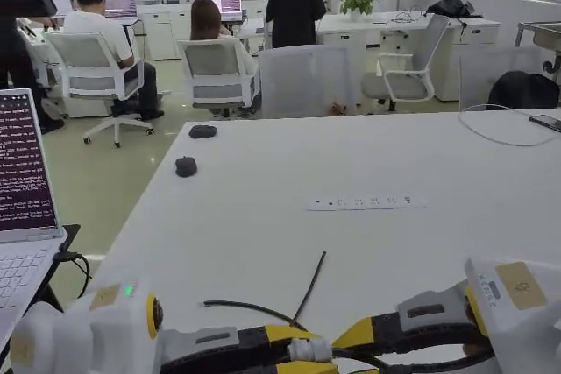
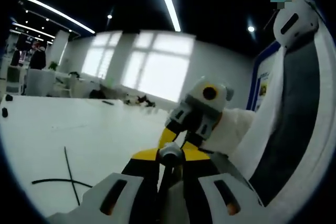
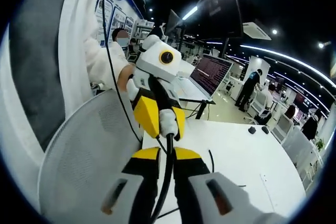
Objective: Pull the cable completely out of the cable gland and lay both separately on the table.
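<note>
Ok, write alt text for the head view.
Two hand-held grippers meet low over a white table: the left gripper holds a cable gland, the right gripper grips its black cable. Behind, an office with seated people.

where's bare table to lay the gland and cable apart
Free: the table between the small dark object and the power strip, and the stretch right of the strip. Crowded: the near edge, with the loose cable, left gripper and right gripper.
</note>
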A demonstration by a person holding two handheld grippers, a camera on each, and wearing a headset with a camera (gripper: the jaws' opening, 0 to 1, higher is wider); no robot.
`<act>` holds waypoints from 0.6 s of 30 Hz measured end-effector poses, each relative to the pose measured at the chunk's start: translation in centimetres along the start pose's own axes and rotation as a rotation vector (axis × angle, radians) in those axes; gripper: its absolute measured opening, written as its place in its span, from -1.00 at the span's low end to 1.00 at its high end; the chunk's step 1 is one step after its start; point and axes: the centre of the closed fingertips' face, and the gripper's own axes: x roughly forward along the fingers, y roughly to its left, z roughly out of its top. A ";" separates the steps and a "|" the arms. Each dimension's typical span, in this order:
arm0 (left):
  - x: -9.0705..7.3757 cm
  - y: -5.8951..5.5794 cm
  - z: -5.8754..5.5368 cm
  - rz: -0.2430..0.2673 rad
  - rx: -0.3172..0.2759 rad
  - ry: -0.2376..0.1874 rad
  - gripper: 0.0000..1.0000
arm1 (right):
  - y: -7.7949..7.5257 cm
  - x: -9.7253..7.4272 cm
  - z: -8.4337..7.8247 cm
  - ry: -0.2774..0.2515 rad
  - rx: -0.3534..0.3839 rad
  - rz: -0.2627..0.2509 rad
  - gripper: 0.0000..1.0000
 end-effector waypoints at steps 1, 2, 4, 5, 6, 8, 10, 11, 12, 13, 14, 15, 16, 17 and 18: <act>-0.1 0.1 -0.1 0.005 0.008 0.006 -0.67 | -0.1 0.0 -0.1 0.000 0.006 0.004 -0.93; -0.1 0.2 -0.1 0.008 0.010 0.007 -0.67 | -0.1 0.1 -0.2 -0.004 0.016 0.011 -0.93; -0.2 0.3 -0.1 0.008 0.012 0.010 -0.67 | -0.1 0.3 -0.2 -0.012 0.024 0.017 -0.94; -0.2 0.3 -0.1 0.010 0.014 0.011 -0.67 | -0.1 0.4 -0.2 -0.014 0.025 0.018 -0.94; -0.3 0.4 -0.2 0.011 0.014 0.012 -0.67 | -0.2 0.5 -0.2 -0.015 0.025 0.019 -0.94; -0.4 0.6 -0.2 0.015 0.012 0.010 -0.67 | -0.3 0.6 -0.2 -0.016 0.027 0.019 -0.95; -0.5 0.7 -0.1 0.019 0.008 0.007 -0.67 | -0.5 0.7 -0.2 -0.017 0.031 0.018 -0.95; -0.5 0.8 -0.1 0.020 0.008 0.006 -0.67 | -0.5 0.8 -0.2 -0.019 0.036 0.018 -0.95; -0.5 0.8 -0.1 0.020 0.008 0.005 -0.67 | -0.5 0.8 -0.2 -0.021 0.038 0.019 -0.95; -0.5 0.9 0.0 0.020 0.008 0.004 -0.67 | -0.6 0.8 -0.2 -0.026 0.038 0.018 -0.95; -0.6 0.9 0.0 0.021 0.009 0.003 -0.67 | -0.6 0.8 -0.2 -0.029 0.039 0.017 -0.95; -0.5 0.9 0.1 0.021 0.009 0.003 -0.67 | -0.7 0.9 -0.2 -0.033 0.043 0.017 -0.95; -0.5 1.0 0.1 0.022 0.009 0.003 -0.67 | -0.7 0.9 -0.2 -0.034 0.044 0.018 -0.95; -0.5 1.0 0.0 0.022 0.009 0.004 -0.67 | -0.7 0.9 -0.2 -0.034 0.045 0.018 -0.95; -0.5 1.0 0.0 0.023 0.009 0.004 -0.67 | -0.7 0.9 -0.3 -0.034 0.045 0.019 -0.95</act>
